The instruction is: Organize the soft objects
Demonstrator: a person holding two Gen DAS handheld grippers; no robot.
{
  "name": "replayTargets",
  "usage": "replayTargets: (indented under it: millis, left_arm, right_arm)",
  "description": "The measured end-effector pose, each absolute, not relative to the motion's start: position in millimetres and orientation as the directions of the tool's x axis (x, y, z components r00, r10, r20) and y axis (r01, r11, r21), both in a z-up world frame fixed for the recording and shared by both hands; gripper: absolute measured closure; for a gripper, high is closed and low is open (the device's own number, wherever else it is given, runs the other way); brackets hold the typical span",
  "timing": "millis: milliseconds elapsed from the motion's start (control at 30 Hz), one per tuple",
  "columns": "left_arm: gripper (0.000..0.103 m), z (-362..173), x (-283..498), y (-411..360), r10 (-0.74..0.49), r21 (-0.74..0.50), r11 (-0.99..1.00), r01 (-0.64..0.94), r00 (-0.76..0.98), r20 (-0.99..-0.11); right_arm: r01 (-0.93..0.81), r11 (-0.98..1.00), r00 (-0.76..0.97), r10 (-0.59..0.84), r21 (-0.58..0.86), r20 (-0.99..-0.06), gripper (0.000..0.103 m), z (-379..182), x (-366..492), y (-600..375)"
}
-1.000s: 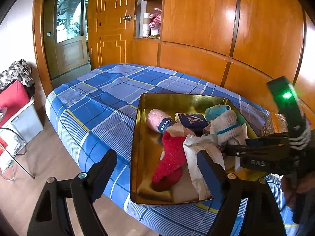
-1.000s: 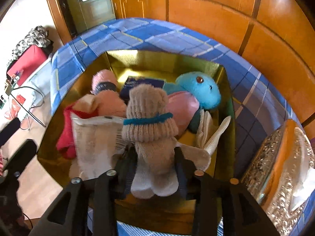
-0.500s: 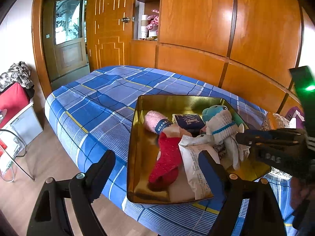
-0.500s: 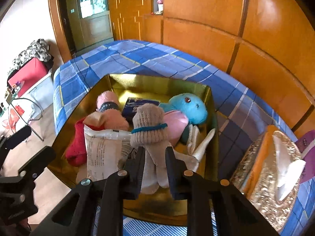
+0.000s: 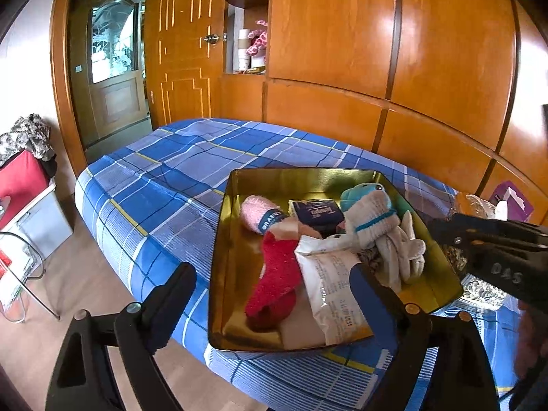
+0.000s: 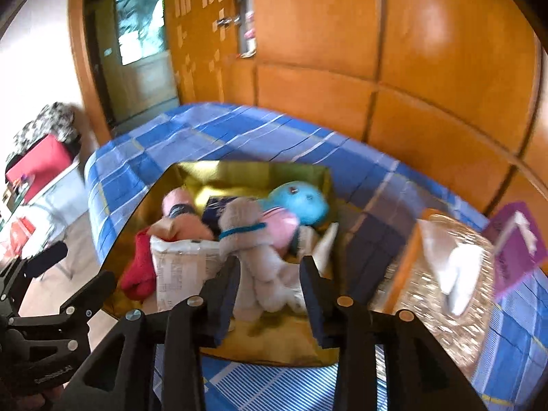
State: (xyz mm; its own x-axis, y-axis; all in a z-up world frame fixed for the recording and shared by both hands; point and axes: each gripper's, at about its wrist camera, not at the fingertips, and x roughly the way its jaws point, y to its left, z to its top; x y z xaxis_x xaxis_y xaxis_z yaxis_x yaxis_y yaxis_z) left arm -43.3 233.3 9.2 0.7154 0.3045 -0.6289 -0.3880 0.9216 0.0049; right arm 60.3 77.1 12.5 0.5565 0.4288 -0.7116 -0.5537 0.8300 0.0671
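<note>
A gold tin tray [image 5: 222, 267] [image 6: 144, 205] sits on the blue plaid bed and holds soft things: a grey sock bundle with a teal band [image 5: 380, 229] [image 6: 253, 250], a red sock [image 5: 274, 277], a pink sock [image 5: 257, 210], a blue plush toy [image 6: 301, 202], a tissue pack [image 5: 316, 214] and a white packet [image 5: 337, 291]. My left gripper [image 5: 270, 298] is open and empty above the tray's near left corner. My right gripper [image 6: 270, 287] is open, its fingers apart on either side of the grey sock bundle, which lies in the tray.
A shiny tissue box [image 6: 441, 274] and a purple box [image 6: 517, 243] stand right of the tray. Wooden wardrobe panels [image 5: 376, 51] run behind the bed [image 5: 154, 185]. A red bin [image 5: 20, 181] and a wire rack stand on the floor at left.
My right gripper has opened, let go of the grey sock bundle and drawn back from the tray. The left gripper has pulled back a little and stays open.
</note>
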Motion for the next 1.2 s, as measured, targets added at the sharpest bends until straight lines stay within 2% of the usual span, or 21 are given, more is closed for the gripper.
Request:
replayTargets:
  millis: [267, 733, 1200]
  left_arm:
    - [0.001, 17.4, -44.6, 212.9, 0.300, 0.005, 0.928, -0.373, 0.739, -0.603]
    - [0.000, 15.5, -40.6, 174.5, 0.229, 0.001, 0.958, -0.288, 0.762, -0.606]
    - [0.000, 18.0, -42.7, 168.8, 0.261, 0.033, 0.953, -0.300, 0.764, -0.591]
  right_arm:
    - [-0.418, 0.908, 0.651, 0.328, 0.037, -0.685, 0.065, 11.7, 42.7, 39.8]
    - [-0.298, 0.954, 0.690, 0.239, 0.033, -0.684, 0.064, 1.9, 30.8, -3.5]
    - [-0.306, 0.951, 0.692, 0.244, 0.029, -0.679, 0.064, 3.2, 26.8, -2.2]
